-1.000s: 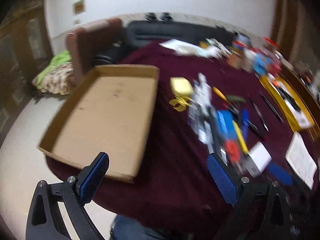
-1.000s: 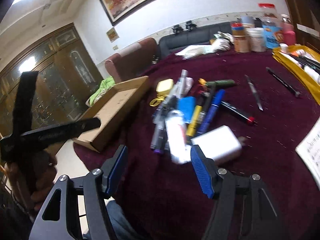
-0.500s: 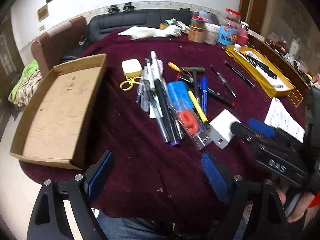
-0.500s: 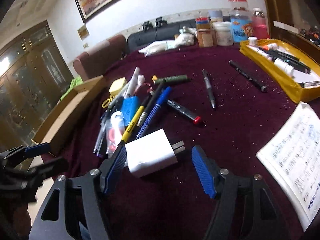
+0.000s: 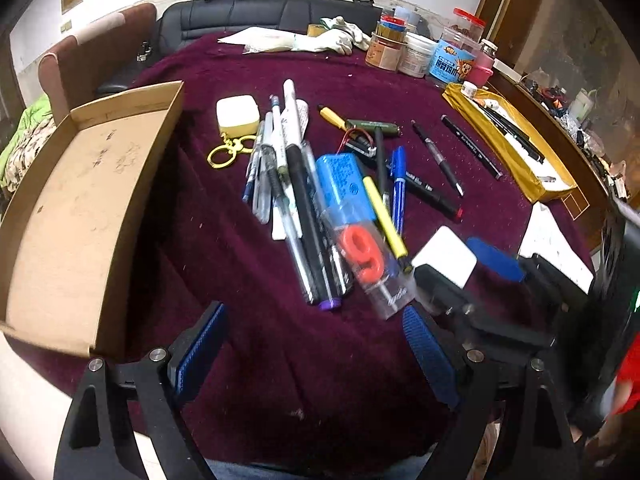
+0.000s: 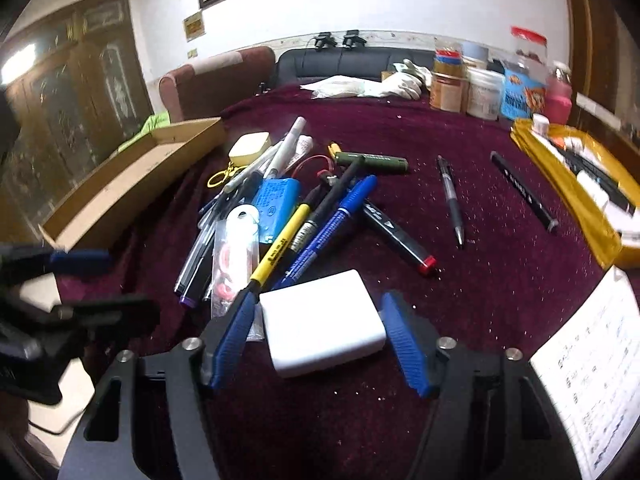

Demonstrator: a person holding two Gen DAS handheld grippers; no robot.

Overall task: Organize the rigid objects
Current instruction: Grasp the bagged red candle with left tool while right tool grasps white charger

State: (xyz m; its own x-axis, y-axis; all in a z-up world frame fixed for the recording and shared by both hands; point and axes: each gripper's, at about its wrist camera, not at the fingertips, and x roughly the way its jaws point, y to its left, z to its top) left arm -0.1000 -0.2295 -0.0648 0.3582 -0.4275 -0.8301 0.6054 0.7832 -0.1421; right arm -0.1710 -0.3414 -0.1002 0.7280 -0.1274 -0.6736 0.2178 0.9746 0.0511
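A pile of pens and markers [image 5: 312,200] lies mid-table with a blue battery pack [image 5: 344,180], a clear packet with an orange part [image 5: 366,256] and a yellow case on a key ring [image 5: 237,116]. A white charger block [image 6: 320,322] sits between the open fingers of my right gripper [image 6: 316,328], with a gap on each side. That gripper also shows in the left wrist view [image 5: 464,272]. My left gripper [image 5: 316,344] is open and empty above the near table edge. An empty cardboard tray [image 5: 76,216] lies at the left.
A yellow tray [image 5: 516,152] with pens lies at the right. Jars and tins [image 5: 424,54] stand at the back right. Loose pens [image 6: 452,200] lie right of the pile. A printed sheet [image 6: 592,364] lies near right. A sofa [image 5: 264,16] and armchair stand behind.
My right gripper moved forward until the white charger came between its fingers. My left gripper swung from the cardboard tray to face the pile and came lower.
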